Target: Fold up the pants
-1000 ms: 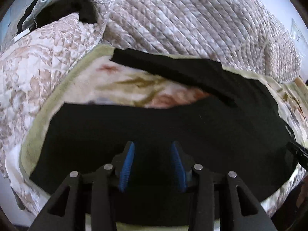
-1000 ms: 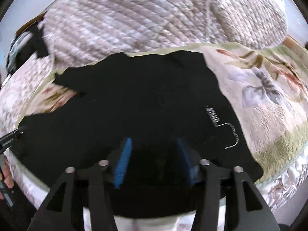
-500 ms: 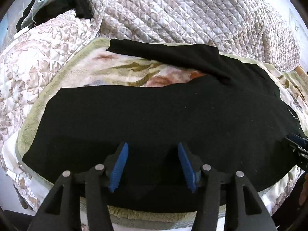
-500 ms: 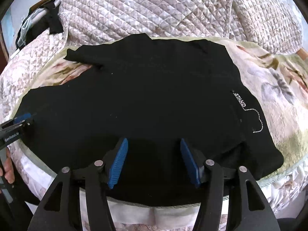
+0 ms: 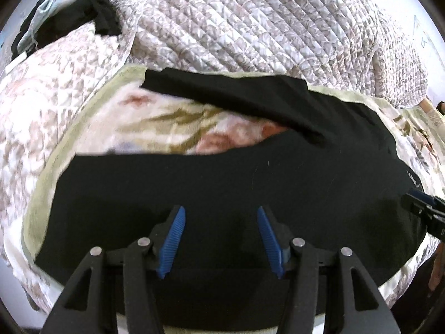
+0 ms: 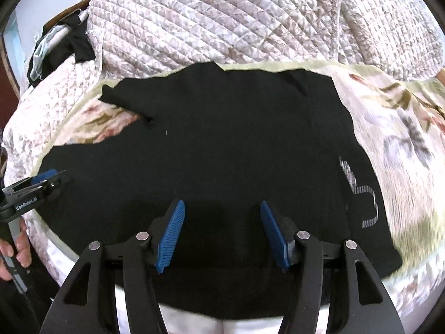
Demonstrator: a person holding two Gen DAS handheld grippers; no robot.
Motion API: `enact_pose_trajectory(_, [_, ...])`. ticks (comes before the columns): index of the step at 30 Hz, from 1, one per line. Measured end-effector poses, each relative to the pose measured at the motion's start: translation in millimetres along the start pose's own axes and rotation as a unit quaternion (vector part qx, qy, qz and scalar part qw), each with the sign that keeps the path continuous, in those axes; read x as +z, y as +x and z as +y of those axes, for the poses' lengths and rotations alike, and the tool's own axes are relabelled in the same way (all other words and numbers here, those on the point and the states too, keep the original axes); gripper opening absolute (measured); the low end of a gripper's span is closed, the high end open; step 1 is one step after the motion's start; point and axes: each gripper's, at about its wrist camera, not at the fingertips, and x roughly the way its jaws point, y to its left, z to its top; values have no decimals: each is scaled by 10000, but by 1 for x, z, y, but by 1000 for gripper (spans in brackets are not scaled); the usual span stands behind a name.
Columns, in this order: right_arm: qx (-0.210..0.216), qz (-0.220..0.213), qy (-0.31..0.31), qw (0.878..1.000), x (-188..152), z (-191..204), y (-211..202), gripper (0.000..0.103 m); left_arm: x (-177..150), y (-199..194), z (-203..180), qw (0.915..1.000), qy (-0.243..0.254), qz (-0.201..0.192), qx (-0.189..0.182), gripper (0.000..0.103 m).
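Black pants lie spread flat across a floral blanket on the bed, legs to the left and waist to the right. The far leg angles off to the upper left. A white logo marks the waist end. My left gripper is open and empty just above the near leg. My right gripper is open and empty above the hip part of the pants. Each gripper shows at the edge of the other's view: the right one and the left one.
A quilted comforter is heaped behind the blanket. Dark clothes hang at the far left. The bed's near edge runs below the pants.
Both grippers have opened wider. They pulled back, then came in a little closer over the pants. The pants lie as before.
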Motion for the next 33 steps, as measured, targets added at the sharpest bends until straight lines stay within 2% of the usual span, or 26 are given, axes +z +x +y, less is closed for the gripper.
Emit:
enact_pose_trajectory(6, [161, 29, -139, 9998, 41, -14, 13, 57, 44, 11, -4, 9995, 260, -150, -31, 58])
enact_pose_trajectory(12, [140, 118, -331, 9993, 86, -32, 39, 58, 94, 47, -9, 9985, 499, -193, -146, 60])
enact_pose_trajectory(19, [264, 321, -867, 9954, 147, -45, 87, 62, 161, 108, -11, 9977, 566, -193, -328, 70])
enact_pose_trajectory(24, [296, 433, -1102, 9925, 184, -67, 136, 62, 201, 170, -2, 9982, 593, -32, -130, 74])
enact_pose_trajectory(28, [171, 593, -1220, 9906, 203, -83, 169, 62, 218, 214, 10, 9984, 519, 161, 127, 75])
enact_pose_trajectory(32, [282, 831, -1284, 9878, 210, -95, 193, 65, 220, 248, 9, 9964, 663, 519, 41, 79])
enact_pose_trajectory(33, [313, 886, -1345, 9864, 210, -96, 198, 65, 218, 251, 6, 9960, 748, 488, 84, 82])
